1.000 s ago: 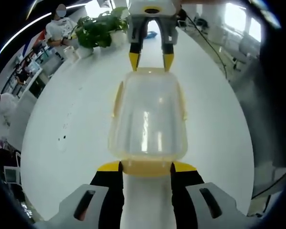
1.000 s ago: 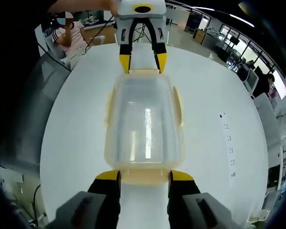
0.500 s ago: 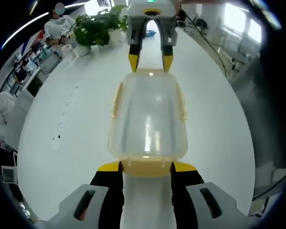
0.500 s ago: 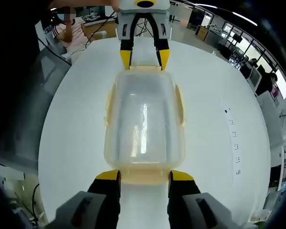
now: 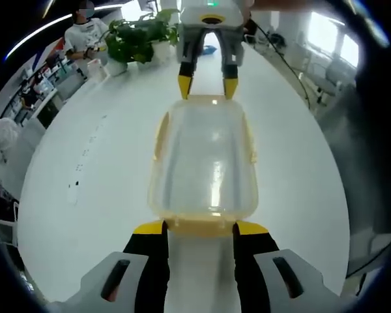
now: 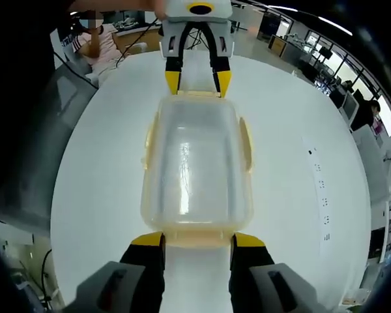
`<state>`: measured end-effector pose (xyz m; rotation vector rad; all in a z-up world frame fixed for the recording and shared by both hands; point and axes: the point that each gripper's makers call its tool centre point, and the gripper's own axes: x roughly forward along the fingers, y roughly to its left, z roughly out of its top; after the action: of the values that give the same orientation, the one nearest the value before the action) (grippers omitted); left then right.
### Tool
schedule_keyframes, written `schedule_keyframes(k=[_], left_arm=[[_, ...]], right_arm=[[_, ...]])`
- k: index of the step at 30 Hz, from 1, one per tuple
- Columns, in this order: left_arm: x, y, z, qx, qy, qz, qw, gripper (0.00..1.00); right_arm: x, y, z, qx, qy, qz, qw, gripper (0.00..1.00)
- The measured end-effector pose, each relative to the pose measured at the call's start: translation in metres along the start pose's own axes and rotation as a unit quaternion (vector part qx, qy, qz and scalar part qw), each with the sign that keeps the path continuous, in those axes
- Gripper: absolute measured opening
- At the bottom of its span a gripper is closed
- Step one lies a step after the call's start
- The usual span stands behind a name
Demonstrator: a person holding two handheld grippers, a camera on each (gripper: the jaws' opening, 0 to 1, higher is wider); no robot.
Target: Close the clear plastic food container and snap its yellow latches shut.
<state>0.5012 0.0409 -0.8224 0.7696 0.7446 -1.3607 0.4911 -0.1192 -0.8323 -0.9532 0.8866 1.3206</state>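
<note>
The clear plastic container (image 5: 205, 163) lies lengthwise on the white table (image 5: 104, 176) with its lid on. Yellow latches run along its long sides (image 5: 161, 134) and its short ends. In the left gripper view, my left gripper (image 5: 200, 228) stands open, its yellow-tipped jaws on either side of the near end latch (image 5: 200, 226). My right gripper (image 5: 207, 87) faces it at the far end, open, tips at the rim. The right gripper view mirrors this: the right gripper (image 6: 197, 240) straddles the near end latch (image 6: 197, 237) of the container (image 6: 197, 169), with the left gripper (image 6: 197, 82) at the far end.
A potted plant (image 5: 138, 39) and a seated person (image 5: 85, 36) are at the table's far edge in the left gripper view. Small dark marks (image 5: 78, 166) dot the tabletop. A dark chair or screen (image 6: 32, 130) stands beside the table (image 6: 98, 169) in the right gripper view.
Both grippers have stayed at the container's two ends. The background has swung slightly, so the cameras and the container between them have turned a little.
</note>
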Motion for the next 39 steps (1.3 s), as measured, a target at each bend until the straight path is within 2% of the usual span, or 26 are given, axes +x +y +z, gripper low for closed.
schedule_keyframes(k=[11,18,23,27,28,30,32,34,36,39], left_arm=[[0.005,-0.004,0.000,-0.002,-0.006,-0.032,0.9995,0.36],[0.005,-0.009,-0.005,0.010,0.006,-0.037,0.9992,0.37],[0.002,-0.023,-0.009,0.008,0.012,-0.041,0.9991,0.37],[0.001,-0.021,-0.013,0.005,0.003,-0.040,0.9992,0.37],[0.000,-0.020,-0.012,0.017,0.001,-0.034,0.9993,0.38],[0.002,-0.027,-0.015,0.020,-0.005,-0.046,0.9988,0.47],[0.007,-0.022,-0.026,0.016,0.013,-0.031,0.9993,0.53],[0.007,-0.019,-0.031,0.015,0.010,-0.023,0.9996,0.55],[0.004,-0.021,-0.028,-0.012,-0.008,-0.022,0.9997,0.58],[-0.004,-0.029,-0.021,-0.014,-0.033,-0.032,0.9988,0.60]], right_arm=[[0.004,0.001,-0.003,-0.008,-0.005,0.017,0.9998,0.36],[0.004,0.012,0.001,0.001,-0.022,0.014,0.9997,0.36],[0.005,0.022,0.004,0.008,-0.038,0.012,0.9992,0.36],[0.005,0.021,0.004,0.006,-0.046,0.006,0.9989,0.37],[0.006,0.021,0.004,0.008,-0.045,0.006,0.9989,0.38],[0.009,0.022,0.002,0.012,-0.040,0.009,0.9991,0.45],[0.013,0.021,0.000,0.016,-0.038,0.008,0.9991,0.55],[0.011,0.023,-0.004,0.013,-0.035,0.010,0.9993,0.50],[0.006,0.021,-0.006,0.028,-0.042,0.006,0.9987,0.53],[-0.008,0.018,-0.005,0.036,-0.058,0.004,0.9977,0.50]])
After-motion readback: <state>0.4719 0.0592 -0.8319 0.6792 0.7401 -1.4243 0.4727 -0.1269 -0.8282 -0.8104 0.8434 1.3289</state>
